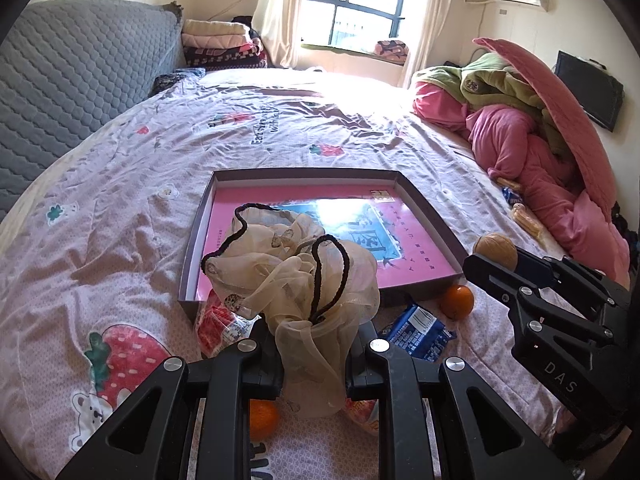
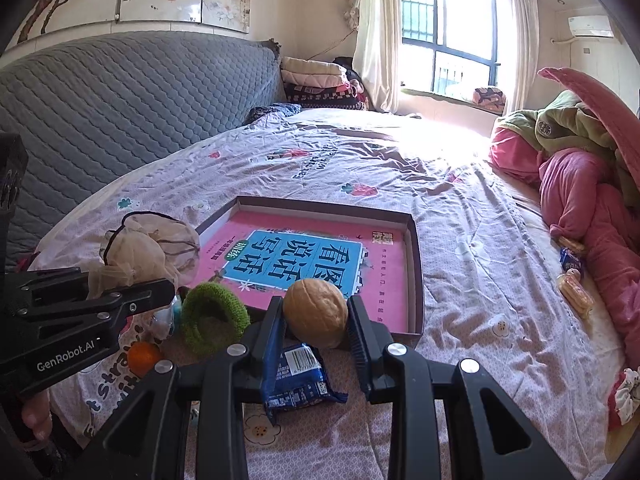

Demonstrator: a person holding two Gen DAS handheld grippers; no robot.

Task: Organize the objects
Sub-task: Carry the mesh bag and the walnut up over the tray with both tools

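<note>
My left gripper (image 1: 314, 364) is shut on the neck of a beige mesh drawstring bag (image 1: 304, 280), which hangs over the near edge of a shallow dark box (image 1: 304, 174). A pink and blue book (image 1: 344, 220) lies inside the box. My right gripper (image 2: 316, 320) is shut on a brown walnut (image 2: 316, 310), held just above the box's near rim (image 2: 416, 248). In the left wrist view the walnut (image 1: 495, 248) sits at the right edge of the box. Under the grippers on the bedsheet lie a blue snack packet (image 2: 296, 378), a green scrunchie (image 2: 212, 316) and an orange (image 2: 144, 356).
A second orange (image 1: 457, 301) and a red packet (image 1: 218, 324) lie by the box's near edge. A heap of pink and green bedding (image 1: 540, 140) fills the right side, with snack packets (image 2: 574, 292) beside it. A grey quilted headboard (image 1: 80, 80) stands at the left.
</note>
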